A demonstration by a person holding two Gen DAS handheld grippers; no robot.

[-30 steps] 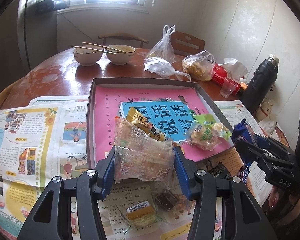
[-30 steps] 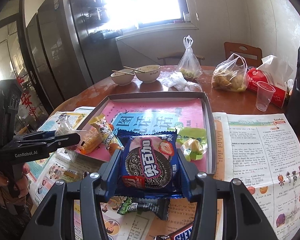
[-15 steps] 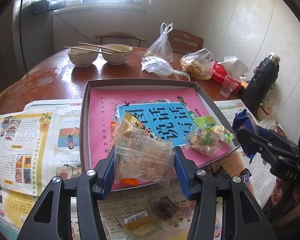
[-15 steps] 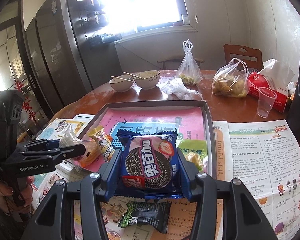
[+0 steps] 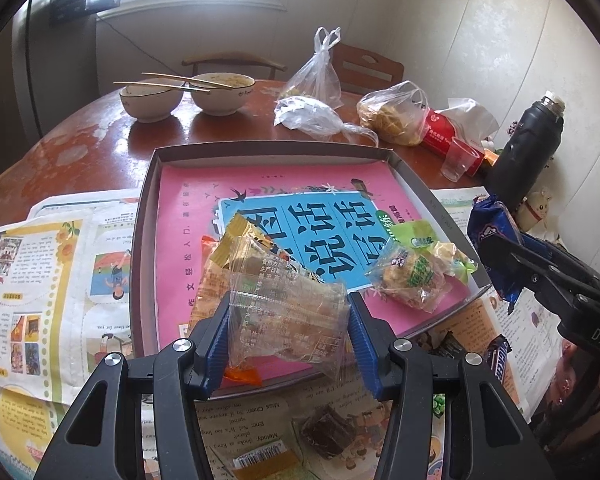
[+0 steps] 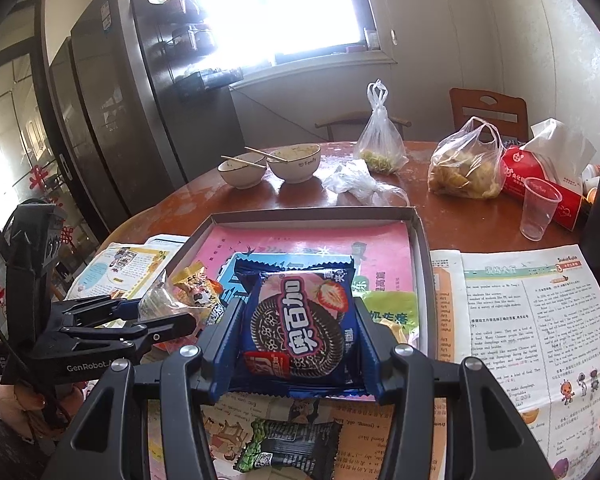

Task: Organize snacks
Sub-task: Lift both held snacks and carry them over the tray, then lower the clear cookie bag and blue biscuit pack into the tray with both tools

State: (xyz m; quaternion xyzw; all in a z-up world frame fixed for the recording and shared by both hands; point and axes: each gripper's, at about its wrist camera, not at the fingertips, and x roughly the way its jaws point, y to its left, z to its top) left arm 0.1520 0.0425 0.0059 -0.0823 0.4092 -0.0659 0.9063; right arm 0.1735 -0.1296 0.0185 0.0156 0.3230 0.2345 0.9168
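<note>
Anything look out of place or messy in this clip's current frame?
Mildly. Two used bowls with chopsticks laid across them sit beyond the snack tray, and wrapped snacks, like the dark green-ended packet, lie loose on the newspaper outside it. Nothing is spilled or damaged.

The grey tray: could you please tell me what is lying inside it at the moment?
Inside the grey tray lies a pink book, with a green-wrapped snack and orange and yellow packets on it. The held clear packet hides part of the book and those packets.
</note>
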